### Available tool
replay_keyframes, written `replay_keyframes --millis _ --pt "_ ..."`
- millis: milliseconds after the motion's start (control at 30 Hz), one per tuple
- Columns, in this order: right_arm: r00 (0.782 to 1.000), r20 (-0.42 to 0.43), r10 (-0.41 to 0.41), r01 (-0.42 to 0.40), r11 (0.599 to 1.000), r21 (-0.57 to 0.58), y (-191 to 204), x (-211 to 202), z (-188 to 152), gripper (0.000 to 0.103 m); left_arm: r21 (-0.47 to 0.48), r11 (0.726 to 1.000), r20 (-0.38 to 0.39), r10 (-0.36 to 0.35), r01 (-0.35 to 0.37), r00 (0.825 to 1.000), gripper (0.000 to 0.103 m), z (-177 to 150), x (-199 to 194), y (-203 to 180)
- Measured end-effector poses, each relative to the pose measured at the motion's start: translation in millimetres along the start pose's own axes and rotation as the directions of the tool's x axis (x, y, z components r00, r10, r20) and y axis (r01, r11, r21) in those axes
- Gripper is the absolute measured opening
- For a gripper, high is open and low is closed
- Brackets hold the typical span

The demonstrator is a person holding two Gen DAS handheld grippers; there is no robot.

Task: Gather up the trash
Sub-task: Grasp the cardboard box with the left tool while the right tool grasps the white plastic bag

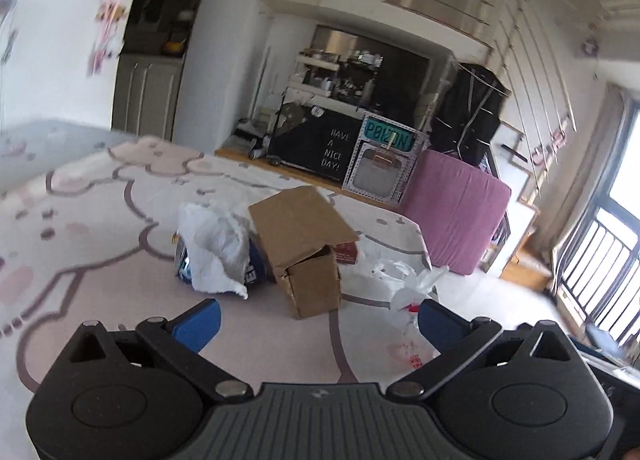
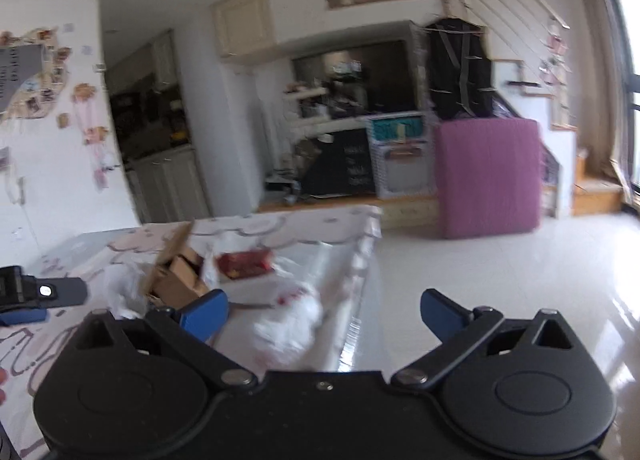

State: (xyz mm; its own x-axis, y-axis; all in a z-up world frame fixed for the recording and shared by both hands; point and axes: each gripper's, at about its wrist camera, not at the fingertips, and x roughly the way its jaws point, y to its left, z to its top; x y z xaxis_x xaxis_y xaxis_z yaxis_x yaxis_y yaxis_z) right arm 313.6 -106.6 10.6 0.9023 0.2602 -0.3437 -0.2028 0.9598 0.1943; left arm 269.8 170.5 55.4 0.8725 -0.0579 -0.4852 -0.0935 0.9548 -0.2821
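Observation:
An open brown cardboard box (image 1: 306,248) lies on the table with the pink-patterned cloth (image 1: 100,260). Left of it a crumpled white plastic bag (image 1: 218,256) covers a blue can or packet. Right of it lie a red packet (image 1: 346,252) and a white bag with red print (image 1: 408,292). My left gripper (image 1: 320,324) is open and empty just in front of the box. My right gripper (image 2: 324,316) is open and empty above the white bag (image 2: 292,320), with the box (image 2: 176,276) and the red packet (image 2: 246,264) beyond it.
The left gripper's finger (image 2: 40,294) shows at the left edge of the right wrist view. The table's right edge (image 2: 366,276) drops to a glossy white floor (image 2: 500,280). A pink upright mattress (image 2: 488,176) and cluttered shelves stand at the back.

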Motion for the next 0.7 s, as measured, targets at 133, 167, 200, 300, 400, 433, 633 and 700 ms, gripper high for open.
replay_keyframes --millis 133,167,200,300,400,433,633,700 --pt "0.996 -0.028 0.079 -0.076 0.993 0.093 6 34 -5 0.103 -0.048 0.999 -0.015 0.0 -0.001 1.0 0.103 1 16 8" --pt "0.995 -0.051 0.085 -0.079 0.989 0.123 7 45 -7 0.103 -0.055 0.999 -0.017 -0.003 0.002 1.0 0.103 1 20 9" --pt "0.993 -0.08 0.09 -0.078 0.987 0.143 9 55 -9 0.103 -0.06 0.998 -0.019 -0.009 0.008 1.0 0.103 2 26 10" --pt "0.988 -0.134 0.078 -0.05 0.979 0.195 10 73 -19 0.103 -0.071 0.997 -0.039 -0.029 0.026 0.999 0.103 3 48 9" --pt "0.981 -0.15 0.119 -0.076 0.961 0.266 9 85 -29 0.085 -0.089 0.995 -0.077 -0.058 0.051 0.995 0.103 5 78 7" --pt "0.981 -0.14 0.138 -0.093 0.953 0.287 7 87 -33 0.08 -0.096 0.994 -0.083 -0.058 0.05 0.995 0.103 5 87 6" --pt "0.984 -0.119 0.136 -0.084 0.927 0.365 0 98 -46 0.07 -0.105 0.994 -0.097 -0.023 0.013 0.995 0.103 3 134 -5" --pt "0.983 -0.125 0.135 -0.079 0.924 0.373 0 101 -48 0.062 -0.097 0.995 -0.092 0.008 -0.017 0.996 0.103 0 147 -8"
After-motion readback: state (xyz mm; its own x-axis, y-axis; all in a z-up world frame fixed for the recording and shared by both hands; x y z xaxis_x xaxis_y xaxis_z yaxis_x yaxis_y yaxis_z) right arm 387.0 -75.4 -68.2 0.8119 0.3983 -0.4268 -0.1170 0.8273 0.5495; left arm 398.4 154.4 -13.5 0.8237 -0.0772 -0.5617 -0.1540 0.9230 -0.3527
